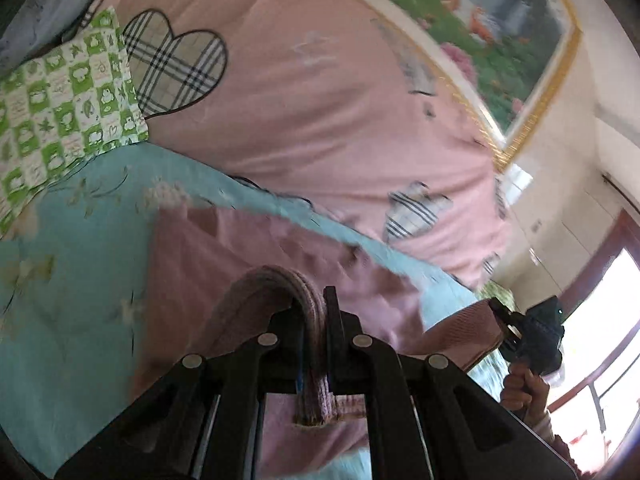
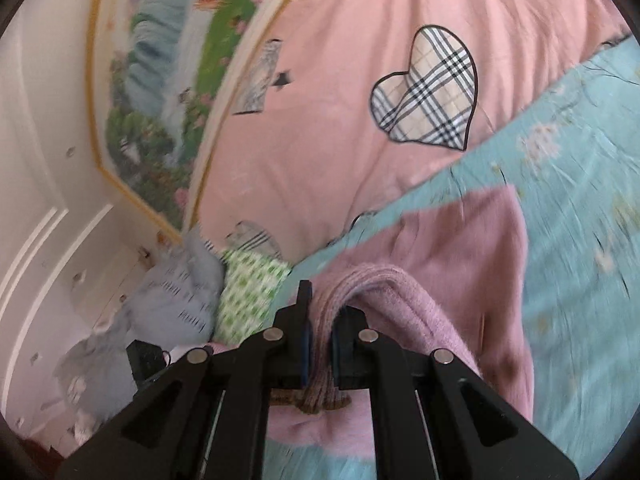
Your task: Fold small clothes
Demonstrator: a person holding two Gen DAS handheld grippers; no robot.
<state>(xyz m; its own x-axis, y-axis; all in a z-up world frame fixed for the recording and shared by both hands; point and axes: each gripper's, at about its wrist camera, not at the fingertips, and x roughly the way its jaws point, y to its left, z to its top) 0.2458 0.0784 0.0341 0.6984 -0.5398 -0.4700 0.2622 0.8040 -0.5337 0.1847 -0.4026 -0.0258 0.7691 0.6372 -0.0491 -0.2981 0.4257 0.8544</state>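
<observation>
A small pink knit garment [image 1: 248, 264] lies on the light blue floral bedsheet [image 1: 72, 248]. My left gripper [image 1: 316, 320] is shut on the garment's ribbed hem, which bunches between the jaws. My right gripper [image 2: 322, 328] is shut on another part of the ribbed hem of the same pink garment [image 2: 460, 248], and it also shows in the left wrist view [image 1: 504, 320] holding the stretched edge. The garment is lifted at both held points; the rest drapes onto the sheet [image 2: 580, 216].
A pink quilt with plaid hearts [image 1: 320, 112] is piled behind the garment. A green patterned pillow [image 1: 60, 96] lies at the left. A framed landscape picture [image 2: 168, 72] hangs on the wall. A grey-blue cloth bundle [image 2: 176, 300] lies beside the bed.
</observation>
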